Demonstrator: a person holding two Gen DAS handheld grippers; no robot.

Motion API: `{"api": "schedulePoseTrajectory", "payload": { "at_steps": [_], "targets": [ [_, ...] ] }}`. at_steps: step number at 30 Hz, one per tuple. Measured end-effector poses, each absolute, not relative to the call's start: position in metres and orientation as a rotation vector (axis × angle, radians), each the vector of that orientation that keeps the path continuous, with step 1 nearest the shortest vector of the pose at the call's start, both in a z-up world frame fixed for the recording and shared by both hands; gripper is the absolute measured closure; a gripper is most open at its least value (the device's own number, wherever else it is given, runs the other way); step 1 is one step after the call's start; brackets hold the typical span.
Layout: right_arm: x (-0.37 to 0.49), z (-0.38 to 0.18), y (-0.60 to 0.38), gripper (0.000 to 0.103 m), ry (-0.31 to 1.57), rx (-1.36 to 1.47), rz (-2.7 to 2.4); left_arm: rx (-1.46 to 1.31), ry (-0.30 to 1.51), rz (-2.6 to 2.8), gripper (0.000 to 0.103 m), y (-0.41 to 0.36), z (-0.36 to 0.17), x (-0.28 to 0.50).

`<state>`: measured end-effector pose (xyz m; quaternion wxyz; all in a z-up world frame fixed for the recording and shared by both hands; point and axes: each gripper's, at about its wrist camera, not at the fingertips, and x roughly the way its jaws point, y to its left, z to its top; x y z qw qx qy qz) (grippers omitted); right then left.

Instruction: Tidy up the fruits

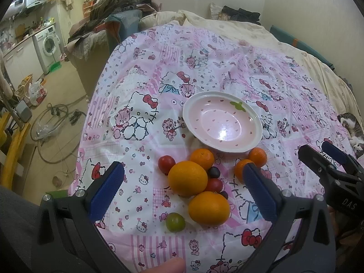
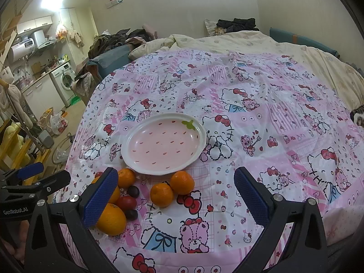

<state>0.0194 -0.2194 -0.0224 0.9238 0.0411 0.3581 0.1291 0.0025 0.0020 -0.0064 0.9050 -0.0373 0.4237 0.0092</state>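
Soft bedding under a pink cartoon-print cloth (image 1: pixel 141 86) carries everything, so nothing sits on firm ground. We judge that to be the main hazard: the fruit is round and bunched together, and pressing down on the cloth beside one piece could tip its neighbours and send them rolling toward the bed's edge on our left. The strawberry plate (image 1: pixel 254 122) also rests on that yielding surface and may rock if fruit is dropped onto its rim. A cat (image 1: pixel 355 127) lying at the far right could stir the cover too.

Our left gripper (image 1: pixel 182 186) has its fingers spread wide and holds nothing. Two big oranges (image 1: pixel 187 177) lie between and ahead of them, touching small dark and red fruits, with a green one (image 1: pixel 175 221) nearer us. A tangerine (image 1: pixel 241 169) is partly hidden behind the right-hand finger, so closing could nudge it.

Our right gripper (image 2: pixel 175 198) is equally wide and empty. Two tangerines (image 2: pixel 182 182) sit between its fingers just below the plate, which has no fruit on it yet.
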Motion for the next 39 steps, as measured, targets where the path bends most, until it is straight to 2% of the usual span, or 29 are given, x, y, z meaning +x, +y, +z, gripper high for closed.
{"api": "schedulePoseTrajectory", "payload": {
  "at_steps": [28,37,39],
  "targets": [
    [0.020,-0.027,-0.220,0.000,0.758,0.100,0.263,-0.090,0.892,0.024,0.000,0.006,-0.012,0.002],
    [0.030,-0.049,-0.216,0.000,0.928,0.152,0.351,-0.237,1.059,0.122,0.000,0.043,-0.033,0.018],
    [0.037,-0.058,-0.215,0.013,0.996,0.198,0.388,-0.243,1.078,0.147,0.000,0.048,-0.037,0.018]
  ]
}}
